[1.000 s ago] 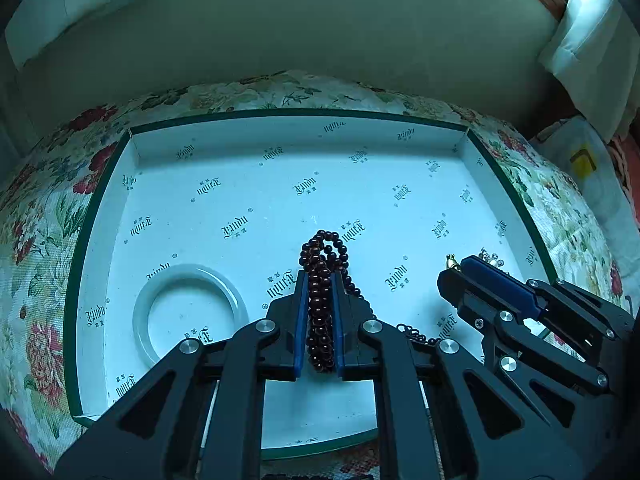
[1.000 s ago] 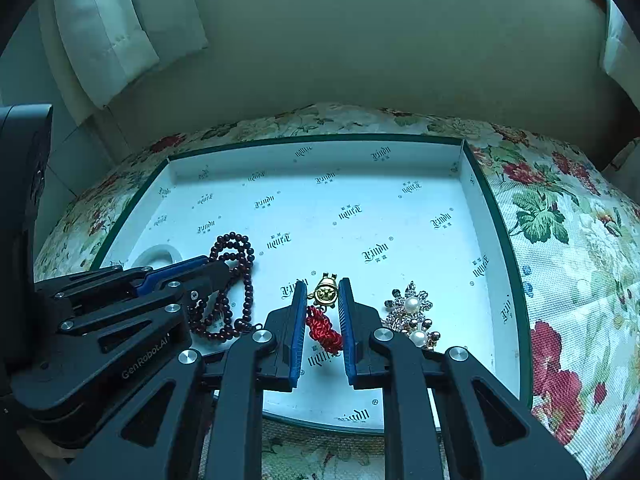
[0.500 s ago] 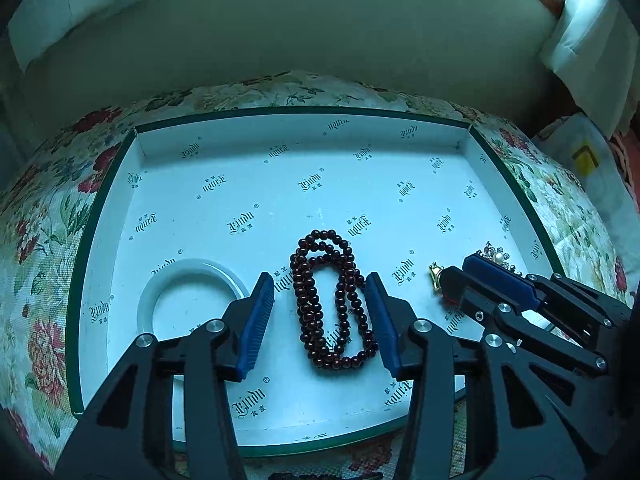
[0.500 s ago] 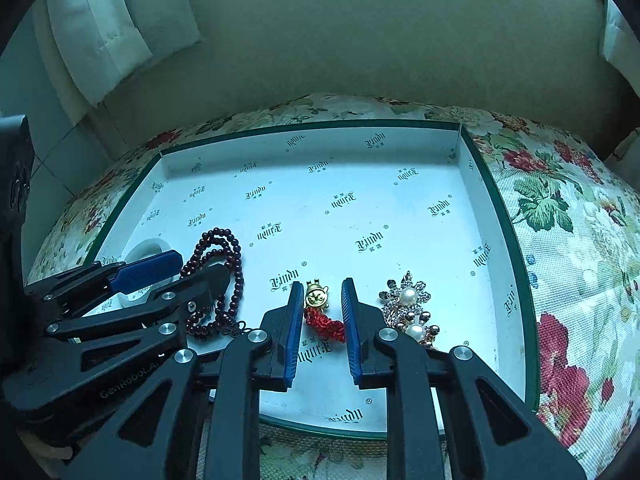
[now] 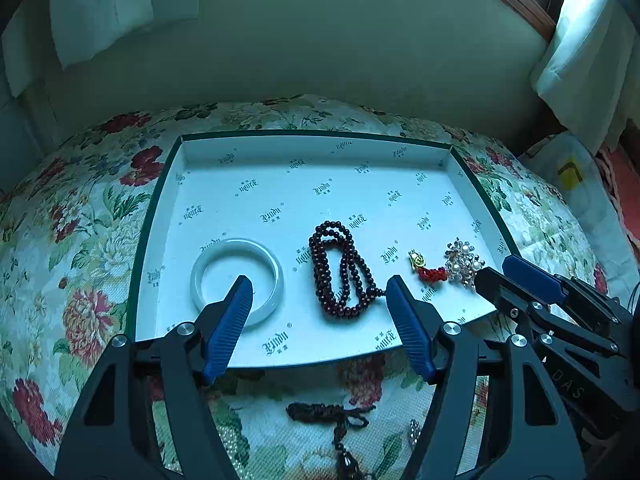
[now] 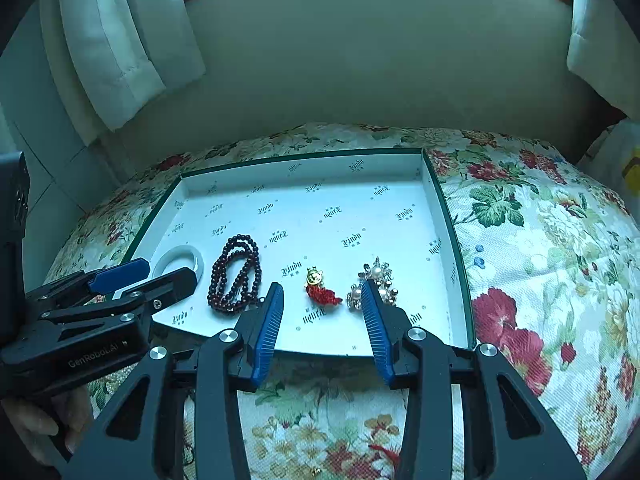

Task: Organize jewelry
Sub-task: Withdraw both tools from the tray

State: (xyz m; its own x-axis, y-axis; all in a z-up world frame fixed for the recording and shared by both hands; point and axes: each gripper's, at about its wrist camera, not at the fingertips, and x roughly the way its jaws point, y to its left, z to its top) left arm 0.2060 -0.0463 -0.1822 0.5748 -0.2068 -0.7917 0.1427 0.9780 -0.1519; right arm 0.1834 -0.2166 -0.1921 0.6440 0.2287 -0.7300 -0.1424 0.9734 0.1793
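A white tray with a green rim (image 5: 312, 200) (image 6: 332, 184) lies on a floral cloth. In it, left to right, lie a white bangle (image 5: 237, 276) (image 6: 179, 260), a dark red bead string (image 5: 340, 276) (image 6: 236, 276), a gold charm on red cord (image 5: 426, 266) (image 6: 320, 286) and a pearl brooch (image 5: 464, 262) (image 6: 374, 284). My left gripper (image 5: 318, 294) is open and empty, raised over the tray's near edge around the beads. My right gripper (image 6: 322, 292) is open and empty, raised around the charm.
More jewelry lies on the cloth in front of the tray: a dark bead string with a tassel (image 5: 332, 420) and a small silver piece (image 5: 414, 432). A wall and curtains (image 6: 120, 40) stand behind the table. A plastic bag (image 5: 568, 176) is at the right.
Both grippers opened, let go of the beads and the charm, and pulled back and up from the tray. The beads and charm now lie loose in the tray.
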